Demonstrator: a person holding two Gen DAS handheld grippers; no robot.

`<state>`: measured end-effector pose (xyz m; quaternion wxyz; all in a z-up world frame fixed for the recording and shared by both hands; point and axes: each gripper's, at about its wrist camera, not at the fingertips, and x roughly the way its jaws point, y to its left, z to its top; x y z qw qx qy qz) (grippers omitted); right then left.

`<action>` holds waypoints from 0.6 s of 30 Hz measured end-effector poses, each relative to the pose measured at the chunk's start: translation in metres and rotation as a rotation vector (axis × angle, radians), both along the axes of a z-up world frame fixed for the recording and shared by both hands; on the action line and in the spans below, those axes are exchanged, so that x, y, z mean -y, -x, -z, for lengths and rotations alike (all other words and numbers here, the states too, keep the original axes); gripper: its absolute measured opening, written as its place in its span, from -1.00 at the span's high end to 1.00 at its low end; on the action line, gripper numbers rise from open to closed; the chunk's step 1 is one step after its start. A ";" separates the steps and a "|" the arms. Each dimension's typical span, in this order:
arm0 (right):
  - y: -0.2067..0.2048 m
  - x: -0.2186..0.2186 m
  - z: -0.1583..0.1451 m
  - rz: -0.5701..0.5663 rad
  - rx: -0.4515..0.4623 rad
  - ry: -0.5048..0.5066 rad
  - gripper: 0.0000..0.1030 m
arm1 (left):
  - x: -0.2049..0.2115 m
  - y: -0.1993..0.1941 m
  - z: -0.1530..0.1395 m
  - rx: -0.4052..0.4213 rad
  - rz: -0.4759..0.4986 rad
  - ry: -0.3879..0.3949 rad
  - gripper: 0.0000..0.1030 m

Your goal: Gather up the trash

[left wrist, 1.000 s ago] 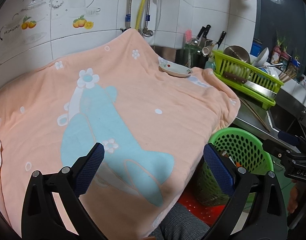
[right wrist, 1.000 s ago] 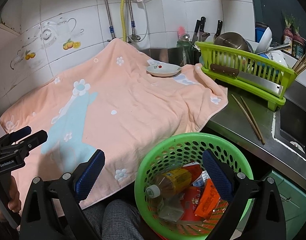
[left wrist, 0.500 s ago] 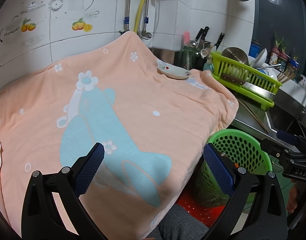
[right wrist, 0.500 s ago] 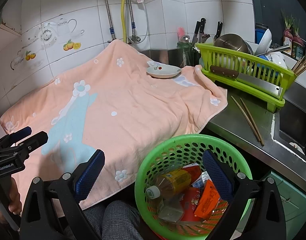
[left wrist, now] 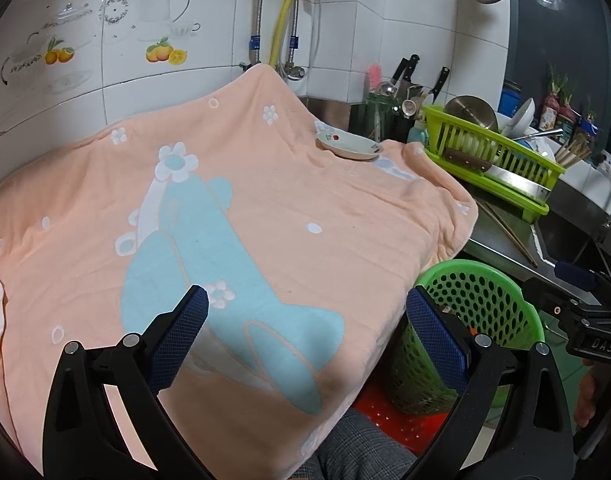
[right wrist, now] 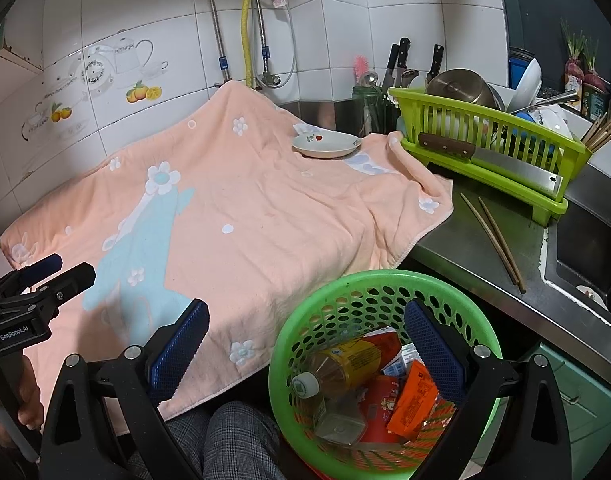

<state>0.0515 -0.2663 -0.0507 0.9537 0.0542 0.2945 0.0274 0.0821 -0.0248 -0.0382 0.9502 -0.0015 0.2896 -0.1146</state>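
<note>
The left gripper (left wrist: 307, 334) hangs with its blue-padded fingers (left wrist: 177, 336) spread wide and nothing between them, above the near part of a peach towel (left wrist: 265, 208) with a pale blue figure and white flowers. The right gripper (right wrist: 305, 344) is likewise spread wide and empty, poised over a green perforated basket (right wrist: 305, 312) that sits just below and between its fingers.

The trash lies inside that basket: a plastic bottle with a yellow label (right wrist: 337, 368), an orange packet (right wrist: 413, 404), a red wrapper (right wrist: 379, 408) and a clear lidded cup (right wrist: 339, 428). From the left gripper the basket (left wrist: 505, 300) stands just to the right, beyond the right finger, below the towel's edge.

Far ahead of both grippers a small saucer (right wrist: 325, 145) rests on the towel's back corner. To the right of it stands a lime dish rack (right wrist: 485, 144) with a cleaver (right wrist: 493, 160) propped along its front, and a pair of chopsticks (right wrist: 493, 240) lies on the steel counter (right wrist: 465, 256) between rack and basket. A knee in checked trousers (right wrist: 233, 436) shows below the right gripper.
</note>
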 end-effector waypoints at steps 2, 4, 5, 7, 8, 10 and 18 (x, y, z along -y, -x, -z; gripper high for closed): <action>0.000 0.000 0.000 0.000 0.001 -0.001 -0.84 | 0.000 0.000 0.000 0.001 0.000 0.000 -0.90; 0.000 0.000 0.000 0.001 0.001 0.001 -0.84 | 0.000 0.000 0.000 0.001 0.001 0.002 -0.90; 0.000 0.000 0.000 0.000 0.001 0.000 -0.84 | 0.000 0.001 0.000 0.001 0.001 0.003 -0.90; 0.001 0.000 0.000 0.000 0.002 0.000 -0.84 | 0.001 0.002 -0.001 0.003 0.001 0.002 -0.90; 0.001 0.000 0.000 0.001 0.003 -0.001 -0.84 | 0.001 0.002 0.000 0.003 0.000 0.002 -0.90; 0.001 0.000 0.000 0.001 0.002 -0.002 -0.84 | 0.002 0.002 -0.001 0.003 0.001 0.004 -0.90; 0.002 0.001 0.000 0.004 0.003 -0.004 -0.84 | 0.003 0.003 -0.003 0.010 0.002 0.005 -0.90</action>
